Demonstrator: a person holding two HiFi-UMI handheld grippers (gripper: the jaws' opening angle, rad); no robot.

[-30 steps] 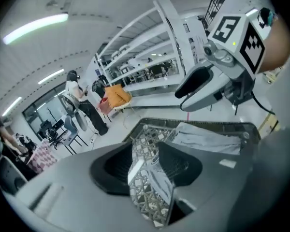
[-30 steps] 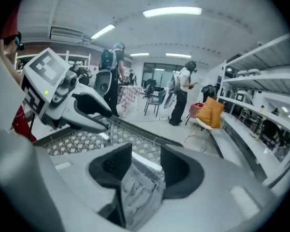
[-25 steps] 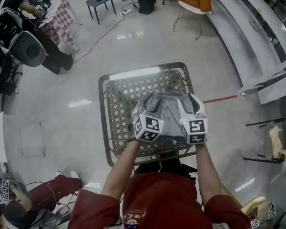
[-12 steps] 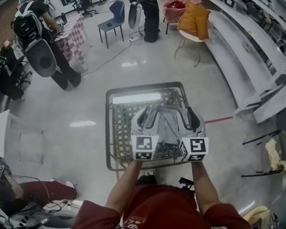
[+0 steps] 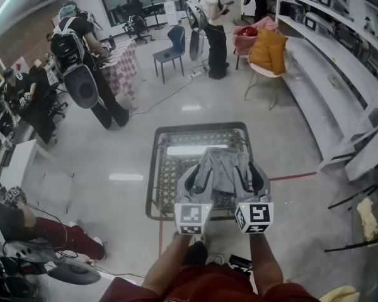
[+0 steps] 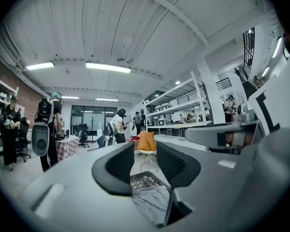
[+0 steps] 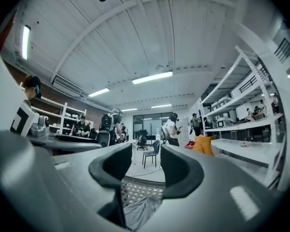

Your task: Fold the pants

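Observation:
Grey pants [image 5: 223,168] hang bunched between my two grippers, lifted above a wire basket cart [image 5: 158,168]. My left gripper [image 5: 194,173] holds the pants' left side, and its jaws are closing with the cloth caught low between them. My right gripper [image 5: 254,171] holds the right side the same way. In the left gripper view the left gripper [image 6: 144,161] points level, and the pants [image 6: 152,203] drape below its jaws over the basket [image 6: 144,181]. The right gripper view shows the right gripper [image 7: 147,166] with the pants [image 7: 139,212] low between its jaws, above the mesh basket [image 7: 137,190].
A red tape line [image 5: 293,176] crosses the floor right of the cart. White shelving [image 5: 331,80] runs along the right. Orange cushions [image 5: 269,49] lie on a chair, with a blue chair [image 5: 170,48], a checked table [image 5: 121,65] and several standing people [image 5: 82,68] farther back.
Both grippers have risen together, carrying the pants up out of the basket. The head view has tilted up, so more of the room shows.

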